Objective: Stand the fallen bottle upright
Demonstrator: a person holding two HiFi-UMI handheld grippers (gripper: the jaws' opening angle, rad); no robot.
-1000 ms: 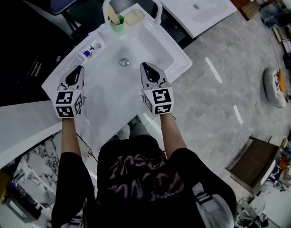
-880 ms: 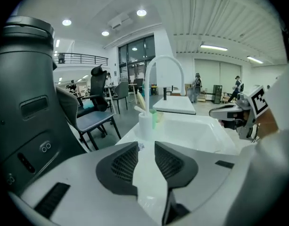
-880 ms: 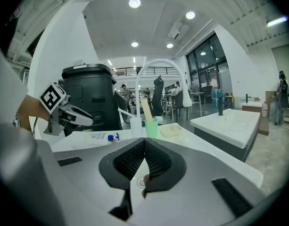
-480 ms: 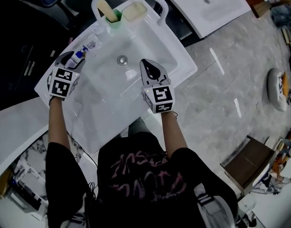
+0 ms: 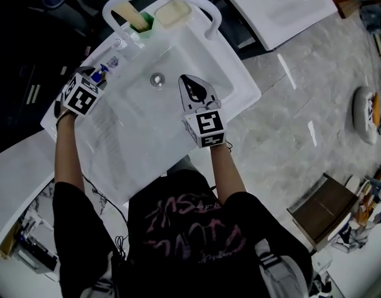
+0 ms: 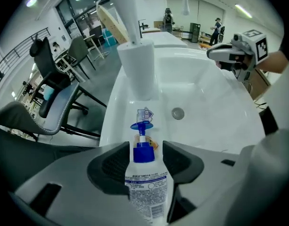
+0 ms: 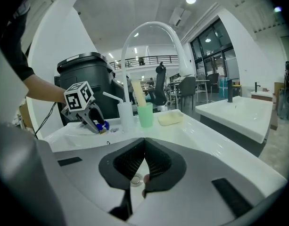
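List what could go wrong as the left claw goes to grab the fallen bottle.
The left claw, whose jaws have just been opening, straddles the bottle near its pump neck; a grip there could let it pivot or slip. The bottle lies on the narrow sink rim, so a nudge may roll it into the basin.

The person wears a black T-shirt [image 5: 178, 200] with short sleeves [image 5: 71, 207] and a faint pink print [image 5: 184, 228] across it. The left gripper [image 5: 98, 73] and the right gripper [image 5: 188, 83] have light grey shells and black ribbed pads [image 7: 130, 163]. Each one carries a white cube [image 5: 206, 128] with black square markers on its faces.
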